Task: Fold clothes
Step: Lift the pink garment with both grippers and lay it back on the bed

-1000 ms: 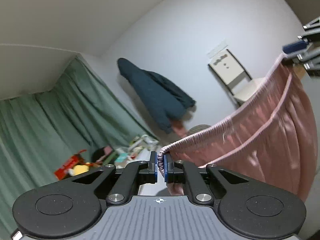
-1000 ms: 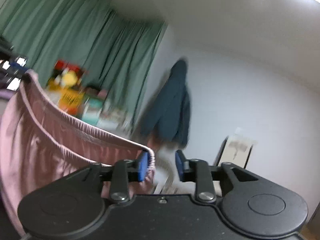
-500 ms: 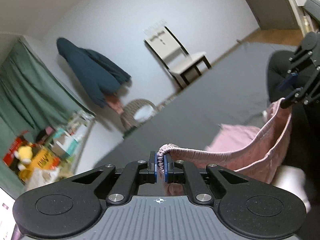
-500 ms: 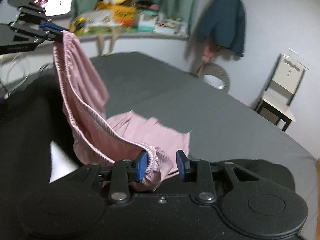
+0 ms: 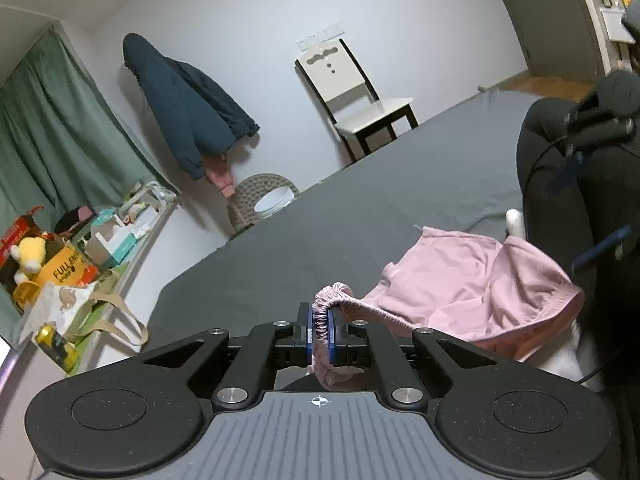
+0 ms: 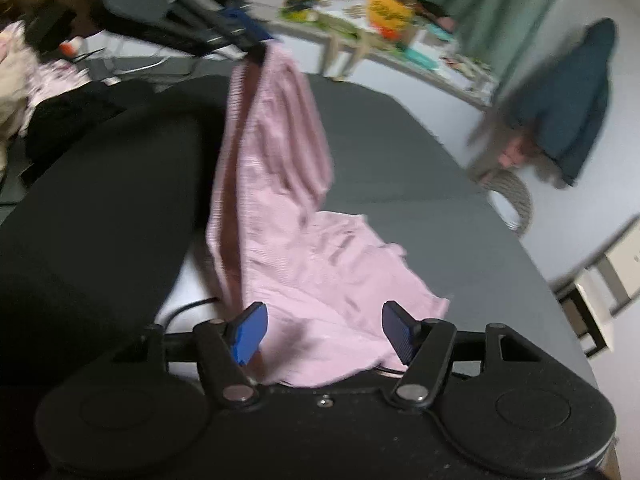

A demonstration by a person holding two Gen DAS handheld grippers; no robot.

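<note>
Pink shorts (image 5: 464, 292) with a ruched elastic waistband lie partly on the dark grey bed (image 5: 320, 232). My left gripper (image 5: 319, 334) is shut on the waistband, which bunches up between its blue pads. In the right wrist view the same pink shorts (image 6: 280, 184) hang from my left gripper (image 6: 256, 46) at the top and spread down onto the bed (image 6: 440, 184). My right gripper (image 6: 325, 330) stands open just above the lower part of the cloth, with nothing pinched between its blue pads. My right gripper (image 5: 588, 216) also shows at the right edge of the left wrist view.
A person's black-clad legs (image 5: 560, 184) rest on the bed at the right. A white chair (image 5: 356, 96), a wicker basket (image 5: 260, 200) and a hanging dark blue jacket (image 5: 184, 104) stand by the far wall. A cluttered shelf (image 5: 64, 256) lines the green curtains.
Both grippers came down from up high to the bed. My right gripper opened wide and let go of the waistband; the shorts now drape on the bed. The left stays shut on them.
</note>
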